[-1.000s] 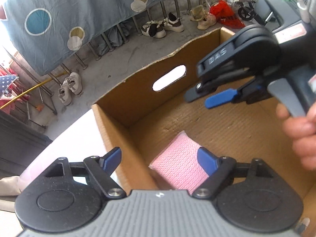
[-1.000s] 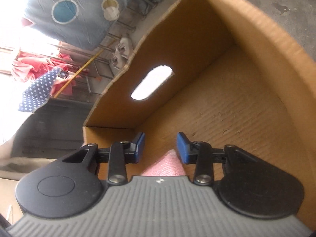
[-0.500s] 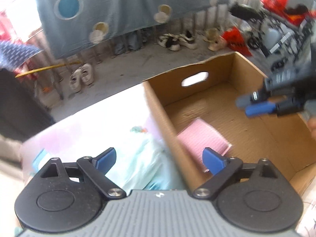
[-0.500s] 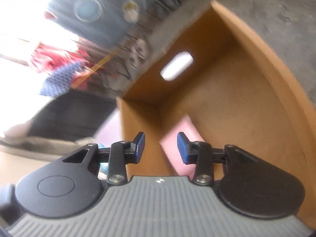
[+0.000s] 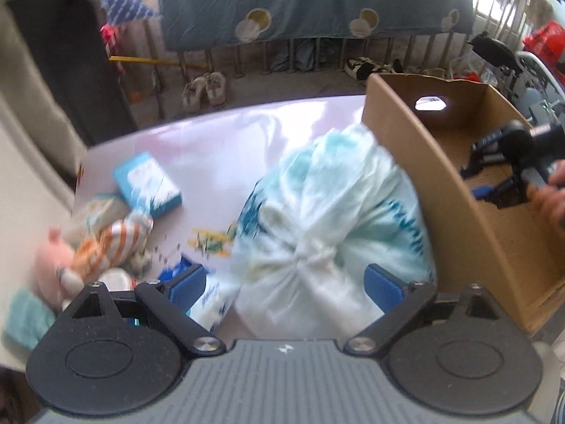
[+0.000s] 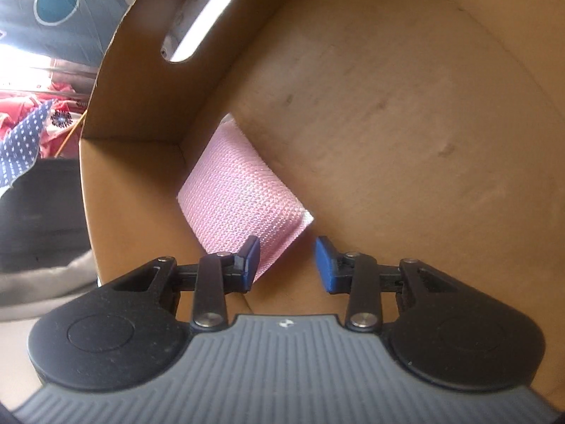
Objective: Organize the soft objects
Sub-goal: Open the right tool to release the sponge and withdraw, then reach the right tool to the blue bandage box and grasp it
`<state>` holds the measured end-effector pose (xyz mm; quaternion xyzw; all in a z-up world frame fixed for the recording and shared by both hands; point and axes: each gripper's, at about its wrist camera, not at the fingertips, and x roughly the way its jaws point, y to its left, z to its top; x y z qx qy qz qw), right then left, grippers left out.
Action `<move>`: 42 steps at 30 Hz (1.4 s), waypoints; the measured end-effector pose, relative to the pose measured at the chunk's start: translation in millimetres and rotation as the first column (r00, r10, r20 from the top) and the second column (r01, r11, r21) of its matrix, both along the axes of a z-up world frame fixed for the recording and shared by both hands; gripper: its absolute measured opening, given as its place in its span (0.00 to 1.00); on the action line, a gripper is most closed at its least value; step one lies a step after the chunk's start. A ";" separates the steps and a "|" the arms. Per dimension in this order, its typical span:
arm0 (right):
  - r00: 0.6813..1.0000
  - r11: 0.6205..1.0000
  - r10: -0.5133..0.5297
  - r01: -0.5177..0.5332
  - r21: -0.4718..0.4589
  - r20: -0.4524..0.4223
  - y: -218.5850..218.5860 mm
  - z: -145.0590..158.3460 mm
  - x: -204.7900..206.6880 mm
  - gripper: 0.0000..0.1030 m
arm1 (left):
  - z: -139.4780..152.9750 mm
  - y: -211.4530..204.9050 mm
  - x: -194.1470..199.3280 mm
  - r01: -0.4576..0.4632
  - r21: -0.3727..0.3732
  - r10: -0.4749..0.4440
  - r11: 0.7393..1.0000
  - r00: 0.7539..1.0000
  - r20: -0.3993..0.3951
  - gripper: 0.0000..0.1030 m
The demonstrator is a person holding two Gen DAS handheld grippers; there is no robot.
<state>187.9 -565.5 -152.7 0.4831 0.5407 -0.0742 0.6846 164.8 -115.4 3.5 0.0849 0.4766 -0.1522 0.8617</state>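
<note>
A bulging white and teal plastic bag (image 5: 328,219) lies on the pink table (image 5: 219,148), against the outside of the cardboard box (image 5: 416,162). My left gripper (image 5: 285,284) hovers over the bag's near end, jaws spread wide, pads clear of it. Inside the box a pink woven cloth (image 6: 240,190) leans against the left wall. My right gripper (image 6: 286,261) hangs just above the cloth's near corner, jaws narrow and closing slightly, gripping nothing. It also shows over the box (image 5: 494,183), held by a hand.
At the table's left lie a blue carton (image 5: 148,183), an orange-striped soft pack (image 5: 109,243), a pink plush toy (image 5: 53,258) and a teal cloth (image 5: 24,318). A blue-white packet (image 5: 208,300) sits below my left finger. Shoes (image 5: 204,88) and a railing are behind.
The left gripper swung left out of the box to above the bag on the table, and its jaws widened. The right gripper drew back, then dropped close over the pink cloth.
</note>
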 end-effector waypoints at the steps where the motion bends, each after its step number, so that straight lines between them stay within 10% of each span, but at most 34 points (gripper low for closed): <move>1: 1.000 1.000 -0.005 0.005 0.006 0.001 5.2 -2.1 5.9 0.32 | -6.2 7.5 -4.9 -0.010 -0.008 0.010 1.000 1.000 -0.001 0.94; 18: 0.997 0.998 0.028 -0.024 -0.059 0.071 30.8 7.0 39.7 0.44 | -23.6 51.9 -41.3 -0.121 -0.042 0.123 0.992 0.992 0.031 0.94; 29: 0.971 0.977 0.137 -0.100 -0.186 0.198 26.8 106.4 -22.3 0.61 | -12.7 101.6 -92.5 -0.175 -0.154 0.187 0.973 0.980 0.072 0.94; 42: 0.755 0.868 0.496 -0.452 -0.207 0.429 180.8 191.7 -2.7 0.61 | 20.9 133.7 -100.0 -0.288 -0.095 0.303 0.953 0.925 0.231 0.94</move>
